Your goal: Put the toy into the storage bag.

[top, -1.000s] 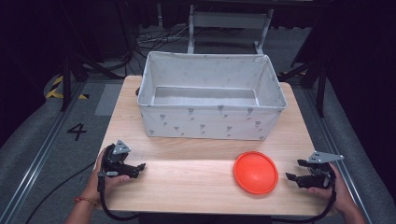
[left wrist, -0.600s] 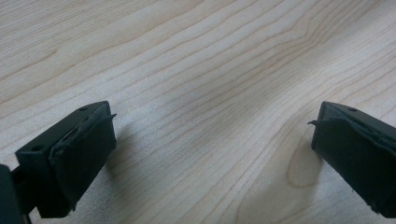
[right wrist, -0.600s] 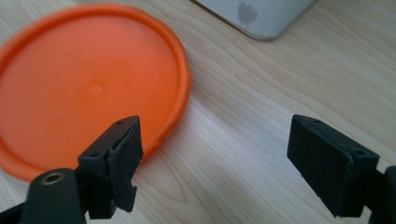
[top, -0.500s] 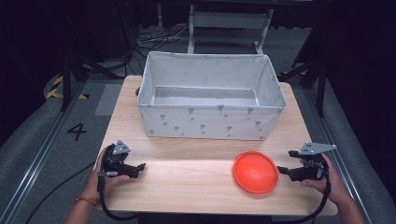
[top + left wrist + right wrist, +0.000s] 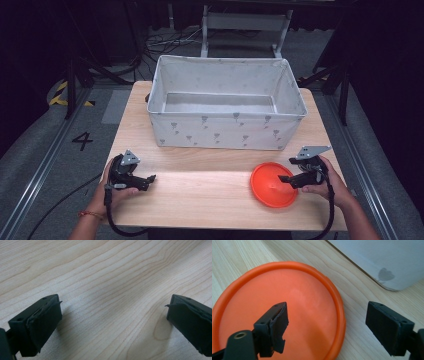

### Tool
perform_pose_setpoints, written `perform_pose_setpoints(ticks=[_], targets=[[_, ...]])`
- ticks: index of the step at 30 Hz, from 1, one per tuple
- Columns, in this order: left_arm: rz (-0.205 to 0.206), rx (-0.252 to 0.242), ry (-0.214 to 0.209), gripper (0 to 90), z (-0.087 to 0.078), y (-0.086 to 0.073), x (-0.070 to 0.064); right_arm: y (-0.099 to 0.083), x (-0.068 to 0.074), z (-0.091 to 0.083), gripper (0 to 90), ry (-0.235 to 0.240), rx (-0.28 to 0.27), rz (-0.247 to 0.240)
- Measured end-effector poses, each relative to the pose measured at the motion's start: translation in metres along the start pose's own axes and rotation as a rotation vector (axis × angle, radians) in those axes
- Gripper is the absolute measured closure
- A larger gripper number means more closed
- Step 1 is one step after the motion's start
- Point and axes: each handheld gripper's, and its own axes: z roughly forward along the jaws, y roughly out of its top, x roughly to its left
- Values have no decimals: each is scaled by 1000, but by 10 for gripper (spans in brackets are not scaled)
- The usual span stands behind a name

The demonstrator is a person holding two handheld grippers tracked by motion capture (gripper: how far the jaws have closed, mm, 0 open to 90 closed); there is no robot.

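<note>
An orange plate [image 5: 273, 184] lies flat on the wooden table [image 5: 210, 190], right of centre near the front edge. My right gripper [image 5: 285, 178] is open at the plate's right rim, held by a hand. In the right gripper view the orange plate [image 5: 279, 310] lies under one jaw while the other jaw is over bare wood, so the rim sits between them. My left gripper [image 5: 151, 178] rests open near the table's front left. Through the left gripper view I see bare wood [image 5: 112, 297] between the wide-apart jaws.
A large white fabric bin [image 5: 225, 102] with grey heart marks stands across the back half of the table; its corner [image 5: 387, 262] is close beyond the plate. Bare wood stretches between the two grippers. A floor marking "4" [image 5: 82, 141] lies left of the table.
My right gripper has moved left from the table's right edge to the plate's rim, its tips now over the plate. The left gripper has stayed put.
</note>
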Motion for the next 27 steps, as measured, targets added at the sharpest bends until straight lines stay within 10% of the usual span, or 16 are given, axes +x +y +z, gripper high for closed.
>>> perform_pose_setpoints(ticks=[18, 27], targets=[[2, 0, -1, 1, 0, 0, 0, -12, 7, 29, 123, 37, 57, 27], [9, -1, -2, 2, 0, 0, 1, -7, 10, 26, 280, 25, 78, 55]])
